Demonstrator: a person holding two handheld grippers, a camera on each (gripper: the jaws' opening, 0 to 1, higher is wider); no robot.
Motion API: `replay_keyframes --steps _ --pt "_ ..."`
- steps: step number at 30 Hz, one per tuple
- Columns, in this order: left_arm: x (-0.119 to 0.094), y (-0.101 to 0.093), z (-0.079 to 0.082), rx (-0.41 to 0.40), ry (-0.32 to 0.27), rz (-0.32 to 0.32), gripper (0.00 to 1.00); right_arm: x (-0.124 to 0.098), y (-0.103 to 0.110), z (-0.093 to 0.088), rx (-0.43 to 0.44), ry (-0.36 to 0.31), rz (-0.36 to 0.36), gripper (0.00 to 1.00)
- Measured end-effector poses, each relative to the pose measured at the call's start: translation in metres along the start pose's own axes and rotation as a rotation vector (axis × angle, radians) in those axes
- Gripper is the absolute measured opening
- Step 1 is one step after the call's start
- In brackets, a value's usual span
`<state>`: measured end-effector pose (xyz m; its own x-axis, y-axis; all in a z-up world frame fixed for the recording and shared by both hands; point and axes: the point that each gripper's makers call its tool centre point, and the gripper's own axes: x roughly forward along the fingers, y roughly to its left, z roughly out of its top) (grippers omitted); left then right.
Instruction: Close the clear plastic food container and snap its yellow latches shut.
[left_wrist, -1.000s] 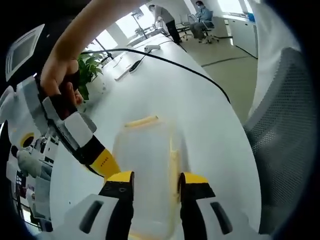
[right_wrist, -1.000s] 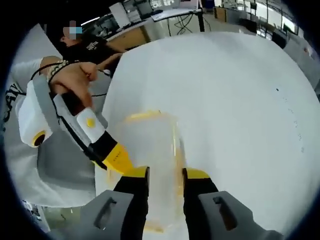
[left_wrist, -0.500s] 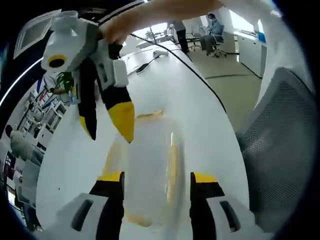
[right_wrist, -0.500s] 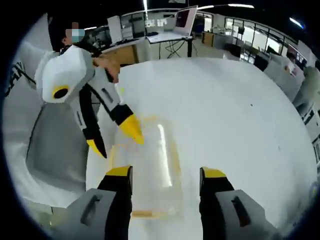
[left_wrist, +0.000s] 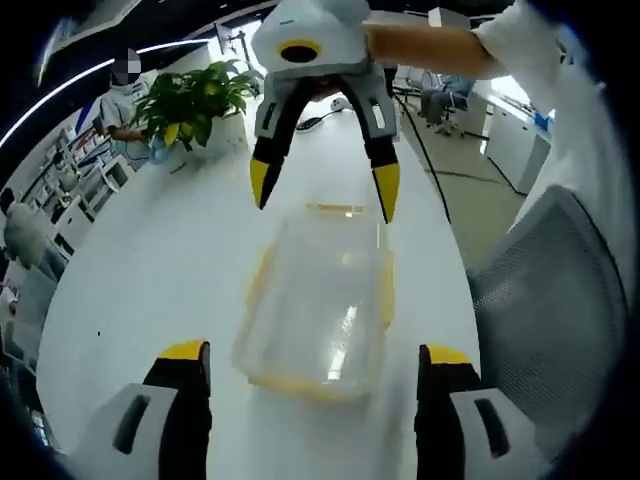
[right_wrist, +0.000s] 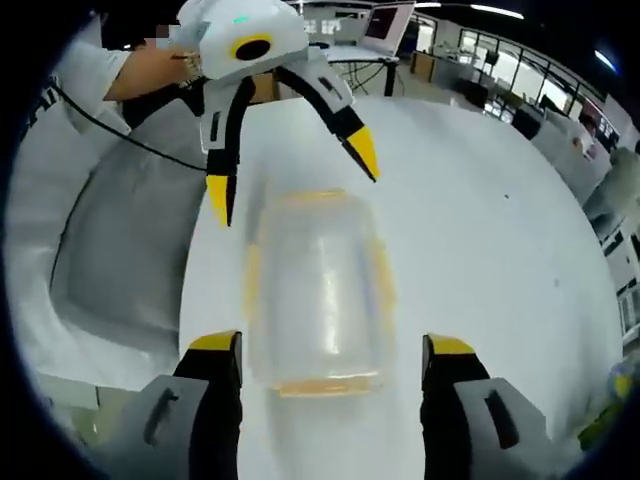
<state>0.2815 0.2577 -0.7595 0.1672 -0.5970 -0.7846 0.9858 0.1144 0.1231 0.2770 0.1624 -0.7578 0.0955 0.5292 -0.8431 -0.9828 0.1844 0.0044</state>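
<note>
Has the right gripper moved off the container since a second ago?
Yes. The right gripper has moved from beside the container to beyond its far end, jaws wide apart.

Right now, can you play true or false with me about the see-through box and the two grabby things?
1. The clear plastic food container with yellow latches sits on the white table. True.
2. The left hand-held gripper is squeezing the container. False: its jaws are spread wide, apart from the container.
3. The right hand-held gripper is open. True.
4. A red cup stands on the container. False: nothing stands on it.
5. A green leafy plant shows at the table's far end in the left gripper view. True.
</note>
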Motion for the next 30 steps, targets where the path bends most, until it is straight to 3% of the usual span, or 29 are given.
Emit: replay_keyframes --steps 3,10,21,30 --pt "0.002 0.006 -0.005 0.015 0.036 0.002 0.83 0.0 0.001 -0.002 -0.002 0.009 -0.001 0.71" --pt "0.009 0.005 -0.005 0.008 0.077 -0.058 0.8 0.008 0.004 -0.015 -0.018 0.071 0.002 0.78" --pt "0.027 -0.001 -0.011 0.054 0.169 -0.104 0.81 0.017 0.007 -0.02 -0.025 0.108 0.012 0.76" --pt "0.03 0.0 -0.014 0.094 0.189 -0.103 0.74 0.022 0.005 -0.023 -0.035 0.121 0.01 0.76"
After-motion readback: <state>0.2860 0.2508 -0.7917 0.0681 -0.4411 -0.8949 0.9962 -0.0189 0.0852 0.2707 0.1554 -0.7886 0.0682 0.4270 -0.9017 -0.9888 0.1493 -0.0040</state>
